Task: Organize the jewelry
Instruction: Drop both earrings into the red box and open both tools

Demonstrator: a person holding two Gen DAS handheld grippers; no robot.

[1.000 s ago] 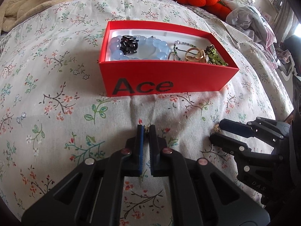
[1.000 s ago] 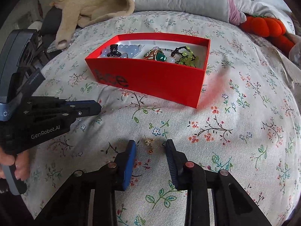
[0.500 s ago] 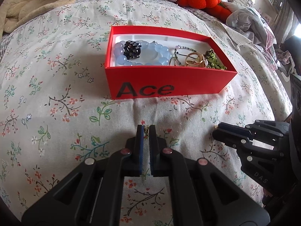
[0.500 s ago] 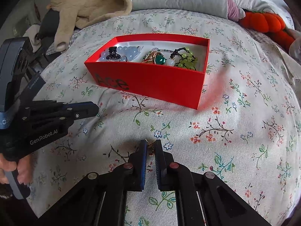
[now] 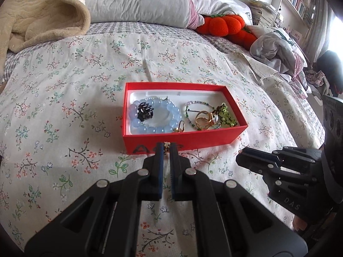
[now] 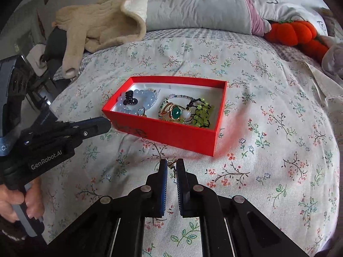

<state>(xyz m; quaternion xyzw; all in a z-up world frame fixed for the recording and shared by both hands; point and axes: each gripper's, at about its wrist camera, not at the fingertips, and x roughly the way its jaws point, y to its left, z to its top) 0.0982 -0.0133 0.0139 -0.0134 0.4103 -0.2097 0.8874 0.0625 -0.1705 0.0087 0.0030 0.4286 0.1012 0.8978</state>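
- The left gripper (image 5: 165, 147) is pinched shut on a tiny gold earring (image 5: 166, 145). It peeks out at the very tips, just in front of the red box (image 5: 184, 140).
- The red box sits on the flowery bed cover (image 5: 64, 98). Inside, on the left, is a pale blue bead bracelet (image 5: 154, 115) with a black hair clip (image 5: 145, 111) on top of it. On the right are gold rings (image 5: 204, 118) and green beads (image 5: 226, 115) in a tangle.
- The right gripper (image 6: 171, 165) is also squeezed shut on a small gold earring (image 6: 172, 167). A little bit seems to hang down between the tips, but it is too small to be sure.
- The earrings look very light, thin and easy to bend. They are smooth, so they may slip out.
- The best place to hold is the thicker middle part, with a soft squeeze at the tips.
- The beads and rings in the box may snag, so an empty spot of the white floor looks like the safest place to drop them.
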